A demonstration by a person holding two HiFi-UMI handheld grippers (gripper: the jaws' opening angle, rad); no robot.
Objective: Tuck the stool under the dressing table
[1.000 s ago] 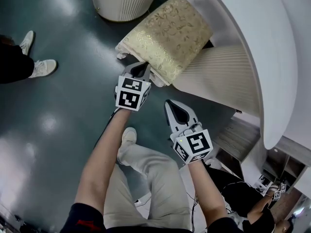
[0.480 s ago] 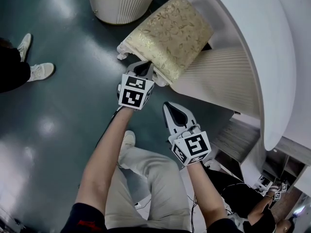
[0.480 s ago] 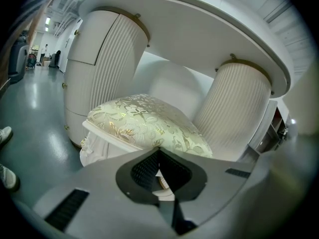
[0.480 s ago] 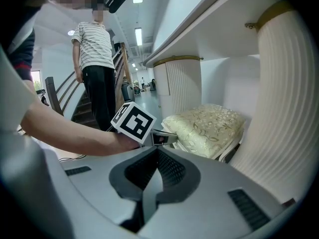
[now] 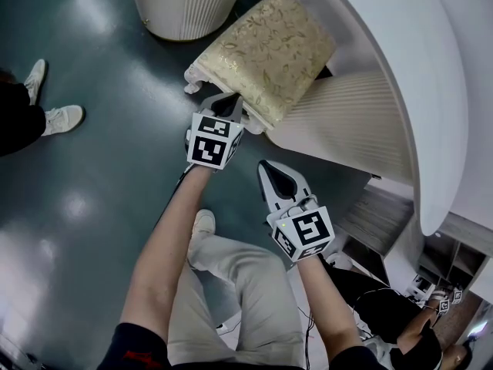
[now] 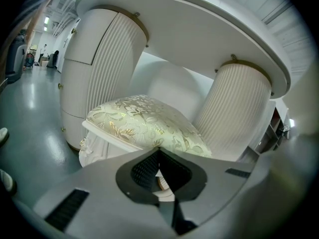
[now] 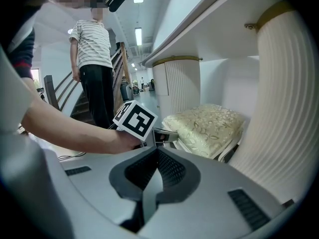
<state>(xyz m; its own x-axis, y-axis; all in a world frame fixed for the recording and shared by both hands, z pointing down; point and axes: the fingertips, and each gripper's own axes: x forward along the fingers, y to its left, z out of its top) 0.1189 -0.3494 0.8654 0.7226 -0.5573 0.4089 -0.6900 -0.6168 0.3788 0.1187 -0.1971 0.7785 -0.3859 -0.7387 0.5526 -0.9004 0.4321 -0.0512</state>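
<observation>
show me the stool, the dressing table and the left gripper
stool (image 5: 266, 56), head view, middle of its gold-patterned cushion
dressing table (image 5: 400, 75), head view, bare white top
left gripper (image 5: 228, 102), head view, at its jaw tips, by the stool's near edge

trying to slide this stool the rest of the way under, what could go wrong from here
1. The left gripper, jaws together, meets the stool near one corner of its near edge. A push there is off centre, so the stool may swivel rather than go straight in.
2. The stool sits close to the ribbed pedestal on its right, so a swivel could scrape or jam it there.
3. The right gripper hangs clear of the stool, so nothing steadies that side.
</observation>
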